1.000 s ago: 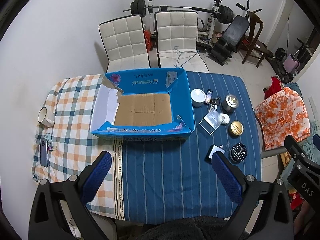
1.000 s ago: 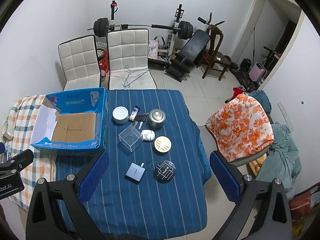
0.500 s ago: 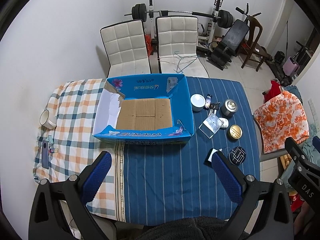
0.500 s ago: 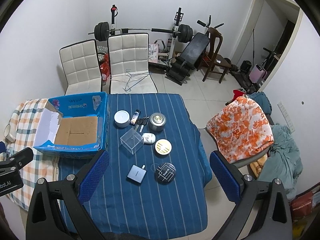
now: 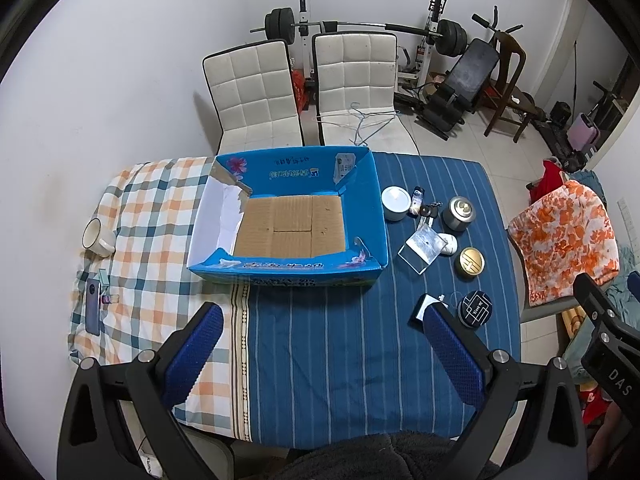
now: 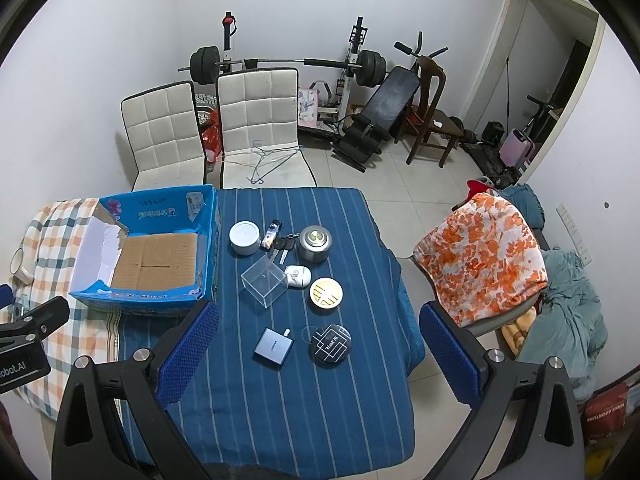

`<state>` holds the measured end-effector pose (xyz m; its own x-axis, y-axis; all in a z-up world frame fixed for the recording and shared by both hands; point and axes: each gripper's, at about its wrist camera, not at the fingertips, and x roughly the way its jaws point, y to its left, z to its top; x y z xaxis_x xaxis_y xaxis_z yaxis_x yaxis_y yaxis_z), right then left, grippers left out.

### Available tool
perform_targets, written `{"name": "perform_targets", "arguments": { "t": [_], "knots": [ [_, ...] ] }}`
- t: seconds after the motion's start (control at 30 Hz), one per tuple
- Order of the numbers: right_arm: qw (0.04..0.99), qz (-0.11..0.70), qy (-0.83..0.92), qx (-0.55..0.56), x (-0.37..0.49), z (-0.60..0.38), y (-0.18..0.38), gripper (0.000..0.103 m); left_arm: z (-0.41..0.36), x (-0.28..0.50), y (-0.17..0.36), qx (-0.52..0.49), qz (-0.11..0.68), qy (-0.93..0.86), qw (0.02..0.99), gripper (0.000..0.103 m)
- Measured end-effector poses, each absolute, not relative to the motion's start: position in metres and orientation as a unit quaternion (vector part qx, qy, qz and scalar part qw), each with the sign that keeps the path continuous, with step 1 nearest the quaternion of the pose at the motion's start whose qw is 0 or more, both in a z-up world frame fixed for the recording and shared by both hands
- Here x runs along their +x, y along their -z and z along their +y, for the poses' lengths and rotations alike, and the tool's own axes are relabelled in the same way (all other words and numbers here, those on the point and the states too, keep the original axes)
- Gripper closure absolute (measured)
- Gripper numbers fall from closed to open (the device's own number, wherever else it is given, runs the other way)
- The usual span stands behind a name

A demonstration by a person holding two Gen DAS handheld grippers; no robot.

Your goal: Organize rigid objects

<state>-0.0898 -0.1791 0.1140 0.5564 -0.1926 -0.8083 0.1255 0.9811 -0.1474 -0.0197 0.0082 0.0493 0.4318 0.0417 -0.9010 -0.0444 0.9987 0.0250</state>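
Observation:
An empty blue cardboard box (image 5: 288, 268) (image 6: 152, 298) stands on the table. To its right lie several small items: a white round tin (image 6: 244, 237), a steel canister (image 6: 315, 243), a clear plastic cube (image 6: 264, 282), a white mouse-like case (image 6: 298, 276), a gold-lidded tin (image 6: 326, 293), a grey flat box (image 6: 273, 346), a black round tin (image 6: 331, 345), keys (image 6: 285, 246). My left gripper (image 5: 320, 344) hangs open high above the table's near side. My right gripper (image 6: 320, 344) is also open, high over the grey box and black tin. Neither holds anything.
A white mug (image 5: 96, 236) and a phone (image 5: 93, 307) lie on the checked cloth at the left. Two white chairs (image 5: 304, 92) stand behind the table, with gym gear beyond. An orange floral cloth (image 6: 480, 260) covers a chair at the right.
Both grippers have risen and drawn back, so the table looks smaller and lower in both views. Nothing on the table has moved.

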Motion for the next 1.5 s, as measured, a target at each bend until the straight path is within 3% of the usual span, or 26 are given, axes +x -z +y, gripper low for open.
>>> {"name": "perform_targets", "arguments": {
  "t": [0.5, 0.7, 0.9, 1.07, 1.33, 1.5],
  "knots": [
    [0.875, 0.478, 0.074, -0.015, -0.089, -0.19, -0.11, 0.001, -0.011, -0.026, -0.044, 0.007, 0.539, -0.02, 0.842, 0.0],
    [0.856, 0.509, 0.084, 0.013, -0.064, -0.22, -0.076, 0.001, -0.032, 0.003, -0.02, 0.003, 0.549, -0.007, 0.836, 0.0],
    [0.834, 0.536, 0.133, 0.013, -0.007, -0.272, -0.004, 0.001, -0.074, 0.074, 0.061, -0.04, 0.616, 0.033, 0.786, 0.0],
    [0.799, 0.587, 0.119, 0.05, 0.051, -0.319, 0.091, 0.001, -0.112, 0.126, 0.126, -0.096, 0.671, 0.054, 0.733, 0.001],
    [0.76, 0.636, 0.086, 0.1, 0.109, -0.342, 0.209, 0.001, -0.15, 0.179, 0.198, -0.087, 0.721, 0.006, 0.688, 0.001],
    [0.744, 0.655, 0.066, 0.116, 0.121, -0.334, 0.243, 0.001, -0.149, 0.2, 0.222, -0.077, 0.73, -0.02, 0.678, 0.001]
  ]
}}
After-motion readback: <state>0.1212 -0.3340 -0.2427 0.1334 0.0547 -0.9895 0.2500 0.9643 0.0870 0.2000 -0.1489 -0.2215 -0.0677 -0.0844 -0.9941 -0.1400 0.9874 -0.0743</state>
